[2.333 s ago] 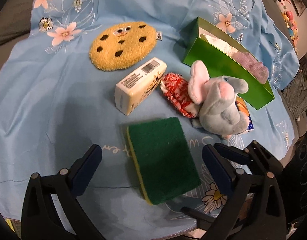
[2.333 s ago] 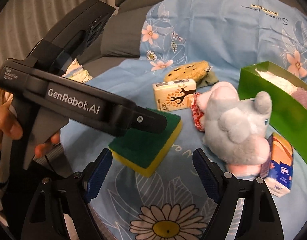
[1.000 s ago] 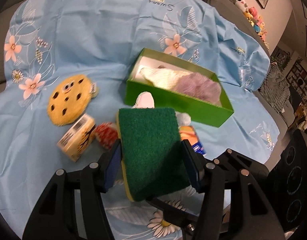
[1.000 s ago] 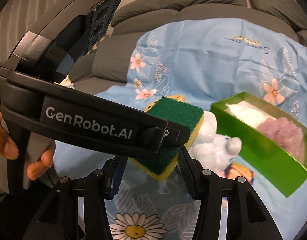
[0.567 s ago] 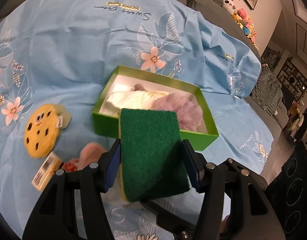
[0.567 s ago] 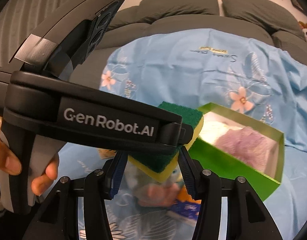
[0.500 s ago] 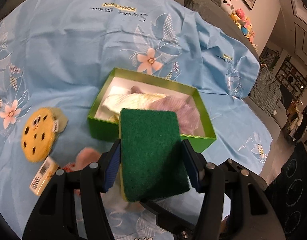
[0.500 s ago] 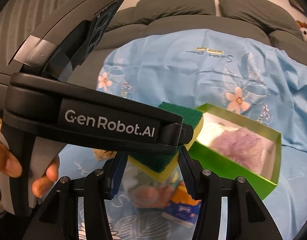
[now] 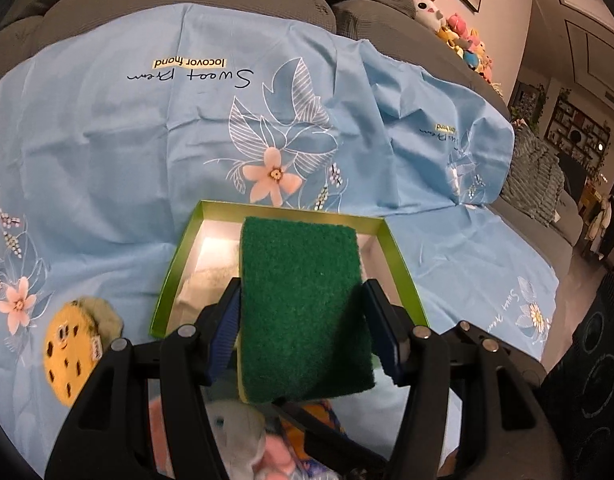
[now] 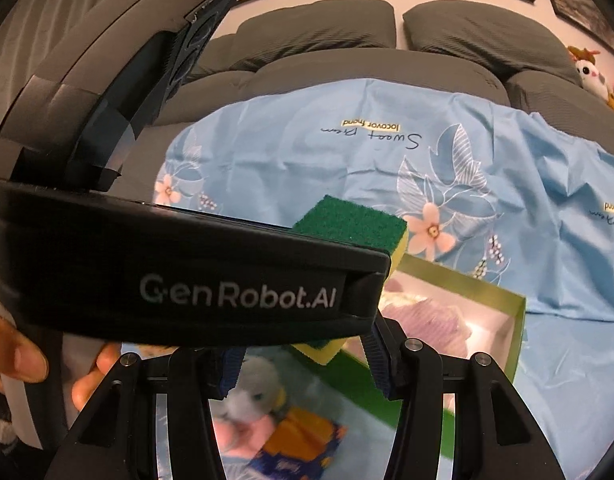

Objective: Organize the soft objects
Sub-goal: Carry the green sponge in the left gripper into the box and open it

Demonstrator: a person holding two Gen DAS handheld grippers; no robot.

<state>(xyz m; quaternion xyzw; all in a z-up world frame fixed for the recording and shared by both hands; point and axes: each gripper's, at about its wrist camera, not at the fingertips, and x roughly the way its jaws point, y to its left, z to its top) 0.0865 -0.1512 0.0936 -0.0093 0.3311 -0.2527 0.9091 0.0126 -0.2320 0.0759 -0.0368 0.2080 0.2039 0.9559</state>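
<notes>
A green-topped, yellow-backed sponge (image 9: 303, 304) hangs over the green box (image 9: 175, 272). My left gripper (image 9: 303, 292) is shut on its two long sides. From the right wrist view, the sponge (image 10: 347, 220) sticks out past the left gripper's black body (image 10: 187, 280). Its yellow near corner sits between the blue pads of my right gripper (image 10: 303, 360), which is shut on that end. The box (image 10: 515, 332) holds a white cloth (image 9: 211, 264) and a purple fluffy piece (image 10: 427, 320). The sponge hides most of the box's inside in the left wrist view.
A cookie-shaped plush (image 9: 67, 356) lies left of the box on the blue flowered sheet (image 9: 107, 140). A grey and pink plush (image 10: 251, 396) and an orange-blue tissue pack (image 10: 299, 440) lie below the grippers. A hand (image 10: 19, 360) grips the left tool. Grey sofa cushions (image 10: 467, 28) stand behind.
Both grippers closed on the sponge, lifted it off the sheet and carried it toward the green box. It now hangs over the box. The plush and tissue pack have slid under the grippers.
</notes>
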